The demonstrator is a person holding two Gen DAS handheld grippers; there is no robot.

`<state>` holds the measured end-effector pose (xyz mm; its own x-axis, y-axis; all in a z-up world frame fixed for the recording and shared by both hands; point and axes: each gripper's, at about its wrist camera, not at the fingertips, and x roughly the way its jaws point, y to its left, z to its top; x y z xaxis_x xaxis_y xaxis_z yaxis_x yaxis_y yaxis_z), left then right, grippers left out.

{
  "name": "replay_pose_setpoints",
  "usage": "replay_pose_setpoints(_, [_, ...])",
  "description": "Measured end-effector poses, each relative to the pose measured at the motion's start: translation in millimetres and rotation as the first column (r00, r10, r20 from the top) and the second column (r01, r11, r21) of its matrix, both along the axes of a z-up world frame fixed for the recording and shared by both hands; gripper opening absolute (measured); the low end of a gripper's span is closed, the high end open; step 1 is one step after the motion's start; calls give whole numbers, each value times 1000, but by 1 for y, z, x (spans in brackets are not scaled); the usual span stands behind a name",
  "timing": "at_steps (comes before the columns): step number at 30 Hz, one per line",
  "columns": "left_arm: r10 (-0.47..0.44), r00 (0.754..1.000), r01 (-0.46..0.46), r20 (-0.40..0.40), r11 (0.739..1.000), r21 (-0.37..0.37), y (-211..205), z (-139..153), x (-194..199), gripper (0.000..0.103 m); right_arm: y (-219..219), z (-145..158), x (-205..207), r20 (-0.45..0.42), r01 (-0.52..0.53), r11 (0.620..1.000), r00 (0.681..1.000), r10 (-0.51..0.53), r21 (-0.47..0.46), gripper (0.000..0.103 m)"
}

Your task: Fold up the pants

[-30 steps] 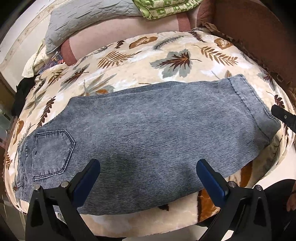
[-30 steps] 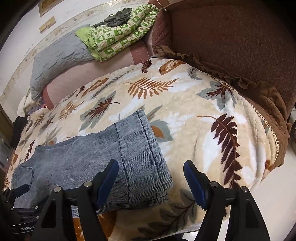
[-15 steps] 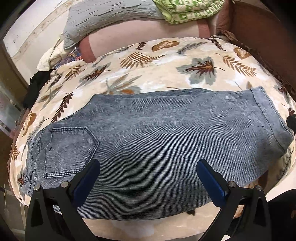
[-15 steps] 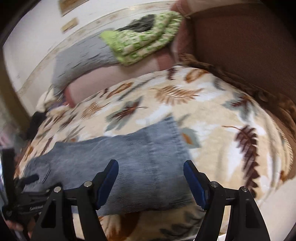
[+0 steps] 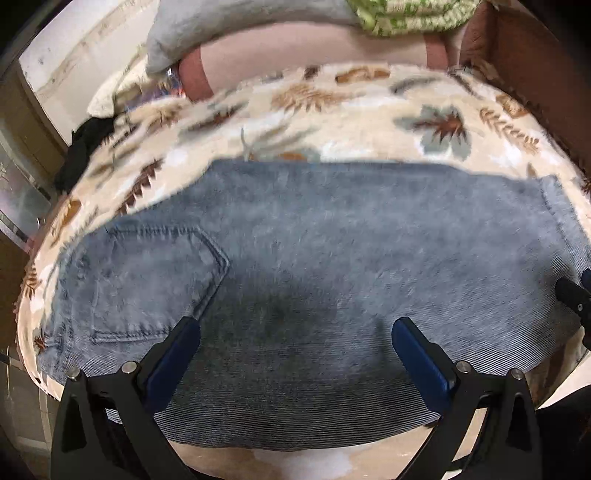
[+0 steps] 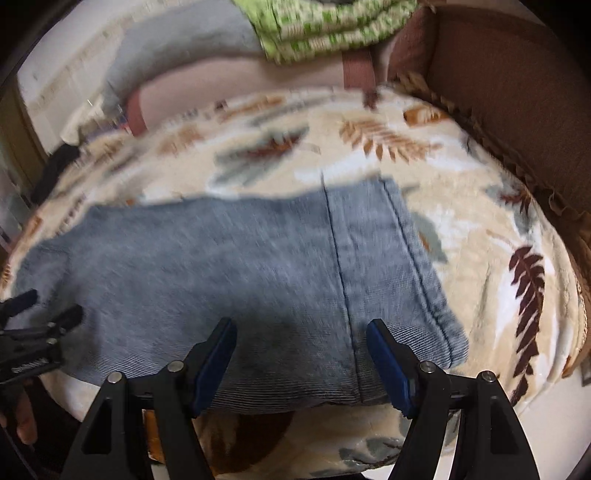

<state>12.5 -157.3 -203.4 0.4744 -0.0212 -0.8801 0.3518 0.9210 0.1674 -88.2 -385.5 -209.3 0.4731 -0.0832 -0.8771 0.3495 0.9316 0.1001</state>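
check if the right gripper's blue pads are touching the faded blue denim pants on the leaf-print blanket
Cannot tell. In the right wrist view the right gripper stands open over the faded blue denim pants, near the hem, but blur hides any gap or contact at its blue pads.

Faded blue-grey jeans [image 5: 332, 266] lie flat, folded lengthwise, on the leaf-print blanket [image 5: 369, 122], back pocket up, hems towards the blanket's right edge.

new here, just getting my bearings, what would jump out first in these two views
The grey-blue jeans lie flat across the leaf-print blanket, back pocket at the left end, hem at the right. Both grippers hang open above the near edge: the left gripper beside the pocket, the right gripper near the hem. A folded green patterned cloth sits at the far side.
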Motion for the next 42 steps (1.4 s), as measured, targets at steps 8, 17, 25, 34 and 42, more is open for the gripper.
replay_pose_setpoints(8, [50,992,-56,-118,997,-49,18,-12,11,103,8,-2,2,-16,-27,998,1000,26,-57,79])
replay_pose_setpoints(17, [193,980,-194,-43,980,-34,80,19,36,103,8,1,-2,-12,-20,998,1000,19,-62,79])
replay_pose_setpoints(25, [496,868,-495,-11,866,-63,216,44,75,103,15,-4,3,-45,-36,995,998,32,-98,83])
replay_pose_setpoints(34, [527,841,-530,-125,848,12,267,-3,96,103,17,-5,5,-47,-36,994,998,32,-98,84])
replay_pose_setpoints(42, [472,881,-468,3,873,139,243,14,95,103,4,7,-2,18,0,999,1000,1,-37,84])
